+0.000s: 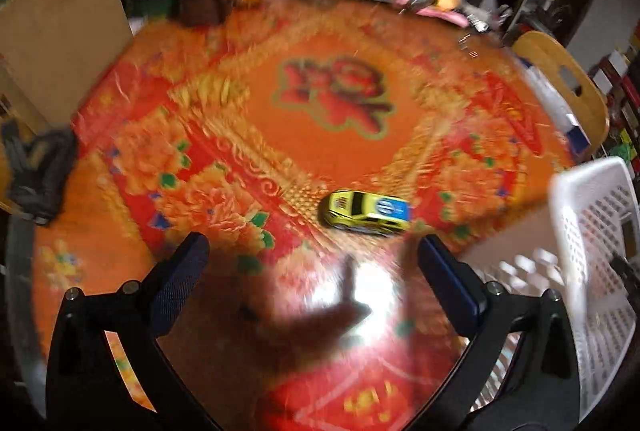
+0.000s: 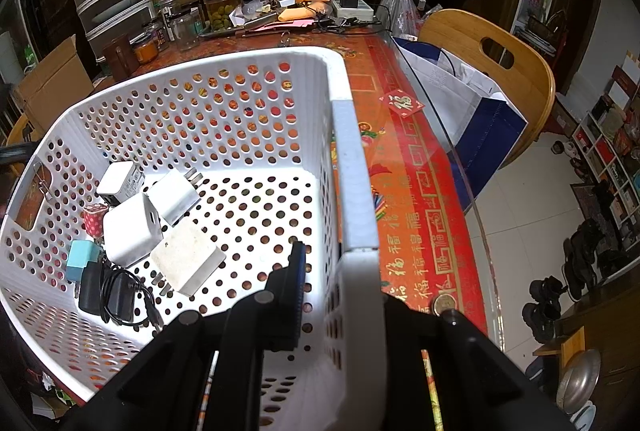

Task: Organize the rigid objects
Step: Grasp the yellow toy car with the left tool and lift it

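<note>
The left gripper [image 1: 308, 267] hangs over the red and orange patterned tablecloth [image 1: 248, 135] with its two dark fingers [image 1: 180, 279] spread wide and nothing between them. A yellow toy car [image 1: 366, 212] with a blue stripe lies on the cloth just ahead of the fingertips, a little toward the right finger, apart from both. The left wrist view is blurred. The white perforated basket [image 1: 592, 231] stands to the right of this gripper, beyond its right finger.

The right gripper [image 2: 340, 271] is pinched on the basket's [image 2: 352, 167] near right wall, one finger [image 2: 296, 283] inside and the other outside, hidden behind the white plastic. Inside the basket, to the left of that inner finger, lie several white charger plugs [image 2: 132, 227], a light blue plug [image 2: 82, 259], a black adapter with its cable [image 2: 108, 291] and a small red dotted item [image 2: 94, 219]. A wooden chair [image 2: 492, 51] stands beyond the table edge, ahead and to the right of this gripper
</note>
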A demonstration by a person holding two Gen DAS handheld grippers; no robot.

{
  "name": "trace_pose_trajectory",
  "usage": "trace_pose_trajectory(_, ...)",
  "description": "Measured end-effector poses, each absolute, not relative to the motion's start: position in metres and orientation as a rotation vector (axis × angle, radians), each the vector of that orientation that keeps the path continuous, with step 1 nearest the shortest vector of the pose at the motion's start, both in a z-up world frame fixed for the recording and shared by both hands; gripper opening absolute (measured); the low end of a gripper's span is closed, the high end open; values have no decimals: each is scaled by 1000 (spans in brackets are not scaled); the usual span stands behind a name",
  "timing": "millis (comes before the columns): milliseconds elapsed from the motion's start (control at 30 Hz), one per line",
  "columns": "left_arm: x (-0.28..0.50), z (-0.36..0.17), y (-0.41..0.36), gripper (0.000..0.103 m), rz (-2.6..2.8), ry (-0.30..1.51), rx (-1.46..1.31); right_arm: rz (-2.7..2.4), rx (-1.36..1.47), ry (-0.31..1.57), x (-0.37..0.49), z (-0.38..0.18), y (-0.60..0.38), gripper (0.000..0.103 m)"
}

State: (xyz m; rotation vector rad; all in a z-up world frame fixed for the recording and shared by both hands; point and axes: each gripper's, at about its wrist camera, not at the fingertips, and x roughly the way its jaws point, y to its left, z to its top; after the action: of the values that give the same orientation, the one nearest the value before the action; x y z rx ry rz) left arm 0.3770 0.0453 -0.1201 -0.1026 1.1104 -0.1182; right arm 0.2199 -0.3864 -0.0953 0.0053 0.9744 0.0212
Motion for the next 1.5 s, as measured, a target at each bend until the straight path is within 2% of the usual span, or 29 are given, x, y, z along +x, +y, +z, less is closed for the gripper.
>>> trace_pose_trajectory(367, 407, -172, 11, 102, -165, 1143, -117, 21, 3, 975, 221, -96, -386, 14)
trace_pose_trajectory(600, 408, -177, -5, 98, -114, 1113, -26, 22, 4, 975, 220, -96, -386, 14)
trace_pose_trajectory(733, 402, -171, -16, 65, -110, 1079, 26, 22, 4, 976, 220, -96, -386, 14)
trace_pose_trajectory(867, 396, -168, -25, 65, -88, 1050, 74, 23, 4, 977, 221, -96, -386, 14)
trace_pose_trajectory(1300, 345, -60, 37, 65, 70, 799, 153, 23, -8, 980, 218, -96, -389, 14)
trace_pose_trajectory(1500, 320, -26, 31, 65, 69, 737, 192, 24, -7, 979, 218, -95, -388, 14)
